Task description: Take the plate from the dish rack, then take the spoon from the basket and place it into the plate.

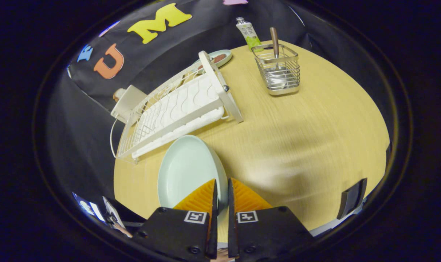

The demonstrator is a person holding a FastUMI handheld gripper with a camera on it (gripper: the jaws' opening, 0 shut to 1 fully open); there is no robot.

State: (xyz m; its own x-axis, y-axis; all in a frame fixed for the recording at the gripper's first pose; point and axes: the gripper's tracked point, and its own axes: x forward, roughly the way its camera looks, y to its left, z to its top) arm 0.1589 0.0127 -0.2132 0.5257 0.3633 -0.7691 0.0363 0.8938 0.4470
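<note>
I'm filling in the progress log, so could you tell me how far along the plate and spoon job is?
Done: the pale green plate is out of the white dish rack. In hand: the gripper is shut on the plate's rim, both fingers pressing it. Left: the spoon stands in the wire basket beyond, and must go into the plate.

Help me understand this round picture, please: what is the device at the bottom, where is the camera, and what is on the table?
The camera rides on a handheld claw that a person carries, looking forward along its two fingers. Those fingers are closed on the rim of a pale plate, which sits out of the white dish rack just beyond it. Farther off on the wooden table stands a wire basket with a spoon upright in it. A tube stands behind the basket.
</note>
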